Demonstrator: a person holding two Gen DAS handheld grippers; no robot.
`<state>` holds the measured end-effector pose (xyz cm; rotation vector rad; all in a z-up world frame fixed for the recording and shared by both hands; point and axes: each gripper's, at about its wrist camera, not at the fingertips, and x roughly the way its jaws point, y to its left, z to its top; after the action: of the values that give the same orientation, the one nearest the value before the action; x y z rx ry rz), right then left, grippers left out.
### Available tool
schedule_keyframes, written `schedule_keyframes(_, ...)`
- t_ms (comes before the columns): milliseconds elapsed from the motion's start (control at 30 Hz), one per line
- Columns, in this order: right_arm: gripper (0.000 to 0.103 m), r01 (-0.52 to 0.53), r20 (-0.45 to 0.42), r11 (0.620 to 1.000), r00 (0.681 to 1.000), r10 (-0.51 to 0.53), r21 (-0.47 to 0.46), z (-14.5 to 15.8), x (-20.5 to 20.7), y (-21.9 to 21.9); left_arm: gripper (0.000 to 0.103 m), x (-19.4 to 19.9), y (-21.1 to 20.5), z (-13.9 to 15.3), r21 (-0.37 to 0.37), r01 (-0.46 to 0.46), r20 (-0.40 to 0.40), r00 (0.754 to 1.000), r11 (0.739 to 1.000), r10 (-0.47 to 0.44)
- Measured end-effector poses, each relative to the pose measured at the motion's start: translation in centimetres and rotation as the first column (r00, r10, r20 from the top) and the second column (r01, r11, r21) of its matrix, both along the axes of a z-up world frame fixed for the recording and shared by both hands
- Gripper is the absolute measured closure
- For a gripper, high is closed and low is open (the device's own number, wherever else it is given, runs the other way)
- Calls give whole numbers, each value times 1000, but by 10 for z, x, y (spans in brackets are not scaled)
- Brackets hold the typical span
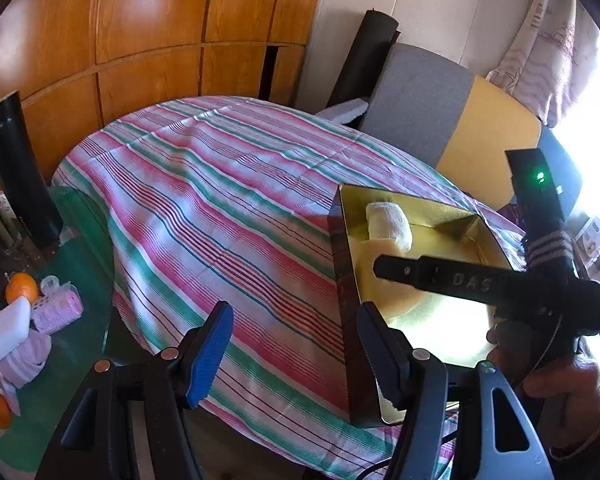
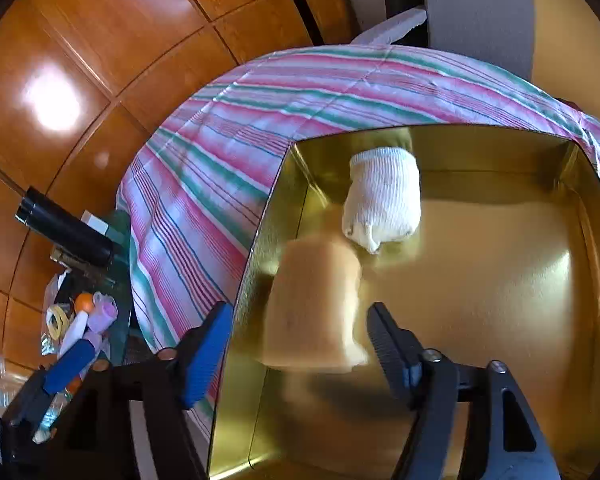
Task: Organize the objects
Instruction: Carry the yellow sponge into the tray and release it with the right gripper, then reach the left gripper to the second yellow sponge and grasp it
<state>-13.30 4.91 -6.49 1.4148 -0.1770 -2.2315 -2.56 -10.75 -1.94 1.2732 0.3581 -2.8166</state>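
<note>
A gold-lined box point(image 2: 500, 280) with dark outer walls point(image 1: 342, 280) sits on the striped tablecloth point(image 1: 220, 200). Inside, at the far end, lies a white rolled sock point(image 2: 382, 204) point(image 1: 388, 224). A pale yellow folded cloth point(image 2: 312, 304), blurred, is in the box in front of the sock. My right gripper point(image 2: 300, 316) hangs open over it, and its pads stand clear of the cloth. In the left wrist view the right gripper point(image 1: 384, 270) reaches over the box from the right. My left gripper point(image 1: 294, 320) is open and empty, straddling the box's left wall.
A green glass side table point(image 1: 76, 344) at the left carries oranges point(image 1: 22, 288), a white block point(image 1: 4, 332) and pink items point(image 1: 58, 312). A black tube point(image 1: 20, 172) stands behind it. A grey and yellow chair point(image 1: 452, 120) is beyond the table, wooden cabinets point(image 1: 140, 40) behind.
</note>
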Motion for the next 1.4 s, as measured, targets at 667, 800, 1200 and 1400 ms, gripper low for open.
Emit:
schedule_keyframes(667, 5, 140, -154, 988, 980, -128, 68, 29, 74, 102, 39, 2, 40, -4, -30, 103, 16, 995, 994, -102)
schedule_keyframes(800, 3, 176, -189, 981, 969, -159, 81, 35, 91, 125, 39, 3, 58, -1, -22, 169, 14, 986, 985, -169)
schedule_keyframes(1200, 0, 464, -216, 878, 875, -433, 121, 48, 157, 280, 39, -5, 149, 19, -44, 427, -22, 904, 903, -428)
schedule_keyframes(1400, 0, 673, -248, 726, 734, -632, 143, 59, 201, 376, 39, -2, 225, 31, -32, 614, -45, 788, 789, -615)
